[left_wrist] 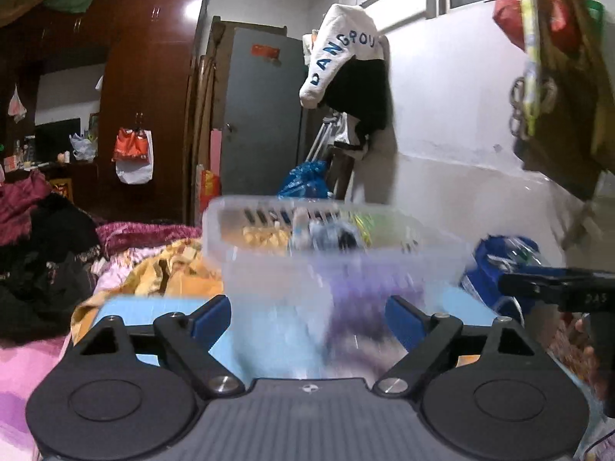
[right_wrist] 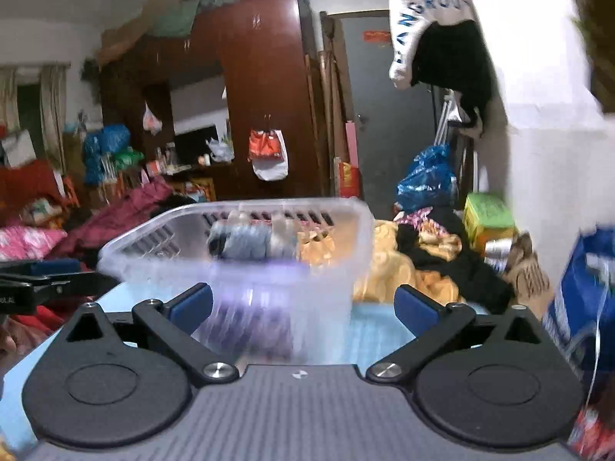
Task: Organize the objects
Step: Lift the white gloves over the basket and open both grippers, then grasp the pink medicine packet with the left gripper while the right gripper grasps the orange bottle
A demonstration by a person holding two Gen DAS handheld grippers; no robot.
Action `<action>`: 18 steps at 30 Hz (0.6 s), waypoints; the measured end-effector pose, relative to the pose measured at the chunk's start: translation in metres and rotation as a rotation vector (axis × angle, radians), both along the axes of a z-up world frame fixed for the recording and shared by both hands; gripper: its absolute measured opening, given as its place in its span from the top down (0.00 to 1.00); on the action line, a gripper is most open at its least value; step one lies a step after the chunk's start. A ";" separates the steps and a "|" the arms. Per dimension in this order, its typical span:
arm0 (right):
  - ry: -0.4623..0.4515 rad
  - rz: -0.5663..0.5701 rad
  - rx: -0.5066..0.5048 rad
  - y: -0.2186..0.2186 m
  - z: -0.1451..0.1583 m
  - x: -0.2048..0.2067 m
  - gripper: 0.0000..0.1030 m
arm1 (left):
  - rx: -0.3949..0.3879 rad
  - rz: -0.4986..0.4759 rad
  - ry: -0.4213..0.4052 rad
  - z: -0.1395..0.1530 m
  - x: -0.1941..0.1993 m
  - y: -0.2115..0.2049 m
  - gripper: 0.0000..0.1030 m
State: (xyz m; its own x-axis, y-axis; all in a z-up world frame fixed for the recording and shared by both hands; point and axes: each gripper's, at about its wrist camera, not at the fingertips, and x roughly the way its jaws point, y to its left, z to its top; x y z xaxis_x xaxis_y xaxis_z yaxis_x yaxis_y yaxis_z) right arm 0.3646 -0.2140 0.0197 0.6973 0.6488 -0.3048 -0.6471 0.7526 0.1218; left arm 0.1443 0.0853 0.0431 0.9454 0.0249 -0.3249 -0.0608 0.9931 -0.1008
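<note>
Basket (left_wrist: 334, 253) on table (left_wrist: 146, 307), before door (left_wrist: 261, 115).

Clear basket (right_wrist: 246, 265) on light-blue surface (right_wrist: 376, 330)

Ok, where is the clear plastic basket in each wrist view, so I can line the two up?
Left wrist: basket sits centre, just right of middle, straight ahead between the open fingers of the left hand-held gripper.
Right wrist: basket sits centre-left, ahead of the right hand-held gripper.
Shared landmark: white lettered garment hanging upper right.
</note>
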 end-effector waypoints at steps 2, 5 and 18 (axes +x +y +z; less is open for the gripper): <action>-0.002 -0.002 0.017 -0.015 -0.016 -0.018 0.00 | -0.021 -0.004 0.001 -0.009 -0.018 0.001 0.13; 0.010 0.007 0.045 -0.032 -0.043 -0.040 0.00 | -0.010 -0.011 -0.006 -0.020 -0.037 0.000 0.13; 0.050 0.039 -0.067 0.007 -0.054 -0.028 0.00 | 0.014 0.001 0.104 -0.070 -0.050 -0.001 0.13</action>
